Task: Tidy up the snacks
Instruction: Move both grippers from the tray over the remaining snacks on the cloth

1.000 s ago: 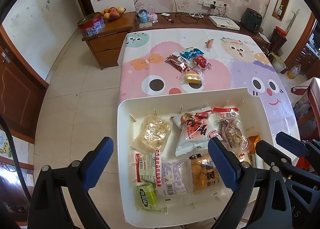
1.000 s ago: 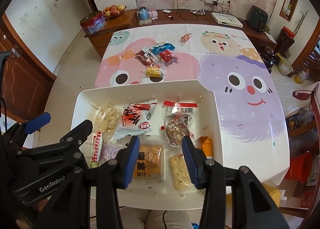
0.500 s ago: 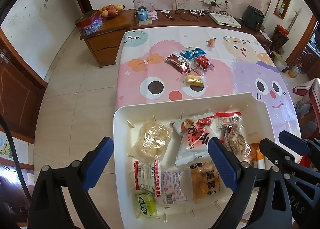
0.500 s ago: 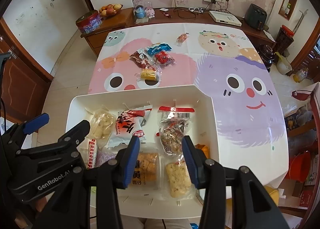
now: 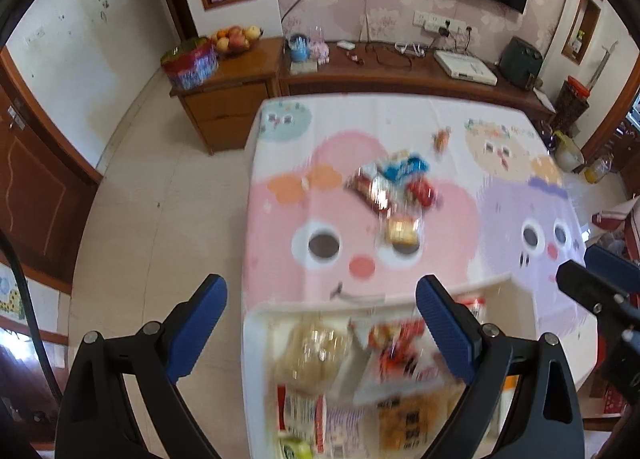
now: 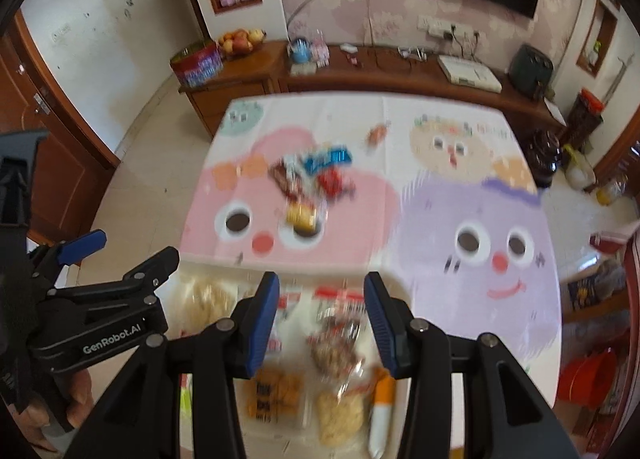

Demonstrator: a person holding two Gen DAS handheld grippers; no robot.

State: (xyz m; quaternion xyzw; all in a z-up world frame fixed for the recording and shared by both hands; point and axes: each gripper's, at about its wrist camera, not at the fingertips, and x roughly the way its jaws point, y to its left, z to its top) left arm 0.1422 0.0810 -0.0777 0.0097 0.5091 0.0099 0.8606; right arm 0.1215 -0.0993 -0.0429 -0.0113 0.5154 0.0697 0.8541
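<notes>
A white tray (image 5: 256,317) holding several packaged snacks fills the bottom of both views, blurred by motion. Further out on the cartoon tablecloth (image 5: 280,235) lies a loose pile of snacks (image 5: 394,185) (image 6: 314,173), with a yellow pack (image 5: 400,229) (image 6: 302,215) nearest the tray. A small orange candy (image 5: 441,137) (image 6: 378,133) lies alone beyond the pile. My left gripper (image 5: 320,299) hangs open and empty over the tray's far rim. My right gripper (image 6: 322,287) stands partly open above the tray's snacks, with nothing between its pads.
A wooden sideboard (image 5: 380,71) runs along the far wall behind the table, bearing a fruit bowl (image 5: 236,39), a tin and cables. Tiled floor (image 5: 160,199) lies to the table's left. A red bucket (image 6: 588,379) stands low on the right.
Both grippers have moved forward and a little up towards the loose pile. The tray has slid to the bottom of both views, and the picture is now motion-blurred.
</notes>
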